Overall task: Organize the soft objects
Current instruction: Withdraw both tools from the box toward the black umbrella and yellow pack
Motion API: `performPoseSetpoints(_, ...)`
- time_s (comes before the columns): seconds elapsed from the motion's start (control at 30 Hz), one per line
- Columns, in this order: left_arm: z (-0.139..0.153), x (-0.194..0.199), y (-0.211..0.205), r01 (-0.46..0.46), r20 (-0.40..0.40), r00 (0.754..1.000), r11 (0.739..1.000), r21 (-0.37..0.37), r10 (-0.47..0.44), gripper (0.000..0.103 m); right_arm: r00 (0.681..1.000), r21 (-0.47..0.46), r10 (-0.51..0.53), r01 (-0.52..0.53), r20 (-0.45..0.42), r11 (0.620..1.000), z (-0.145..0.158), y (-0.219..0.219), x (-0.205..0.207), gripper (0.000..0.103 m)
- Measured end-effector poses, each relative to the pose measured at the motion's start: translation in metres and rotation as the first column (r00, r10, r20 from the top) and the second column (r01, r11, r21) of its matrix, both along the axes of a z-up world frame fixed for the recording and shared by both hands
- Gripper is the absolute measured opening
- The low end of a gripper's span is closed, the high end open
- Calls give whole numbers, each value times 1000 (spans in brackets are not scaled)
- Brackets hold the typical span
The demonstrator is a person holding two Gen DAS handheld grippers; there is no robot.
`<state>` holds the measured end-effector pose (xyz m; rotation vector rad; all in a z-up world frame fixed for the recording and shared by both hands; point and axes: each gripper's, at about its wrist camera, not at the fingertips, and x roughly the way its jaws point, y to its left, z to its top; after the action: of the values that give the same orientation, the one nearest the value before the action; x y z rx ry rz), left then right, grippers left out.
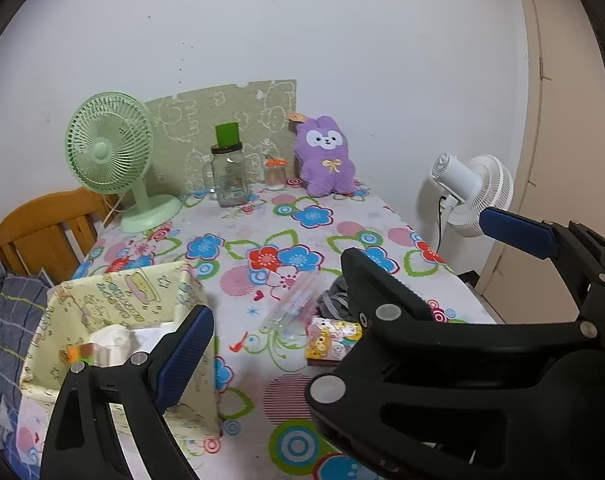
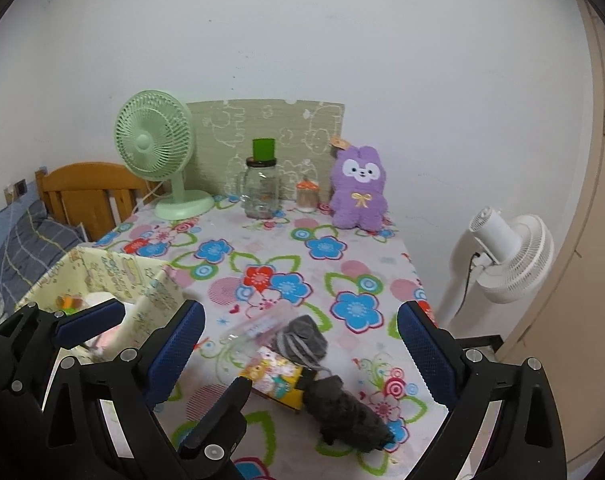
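A purple plush rabbit (image 1: 327, 156) (image 2: 359, 192) sits upright at the table's far edge. A yellow fabric box (image 1: 114, 320) (image 2: 114, 276) stands at the near left and holds soft items. A grey rolled sock (image 2: 300, 338) (image 1: 334, 300) and a dark grey soft bundle (image 2: 348, 412) lie at the near right. My left gripper (image 1: 344, 272) is open and empty; the right gripper's black frame partly hides its view. My right gripper (image 2: 300, 356) is open and empty above the grey sock, its fingers on either side.
A green desk fan (image 1: 110, 152), a glass jar with a green lid (image 1: 229, 168) and a small jar (image 1: 275, 174) stand at the back. A clear plastic tube (image 2: 258, 330) and a cartoon-print packet (image 2: 276, 376) lie by the sock. A white floor fan (image 2: 510, 260) stands right of the table.
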<state>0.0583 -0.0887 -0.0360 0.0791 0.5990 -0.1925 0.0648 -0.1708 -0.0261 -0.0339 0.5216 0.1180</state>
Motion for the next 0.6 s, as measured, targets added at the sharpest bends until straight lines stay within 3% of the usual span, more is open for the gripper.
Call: performPoseSetpoints(0.6, -40, 7, -24, 48, -29, 998, 999, 23, -47, 94, 1000, 74, -2, 2, -9, 997, -46, -32, -3, 98)
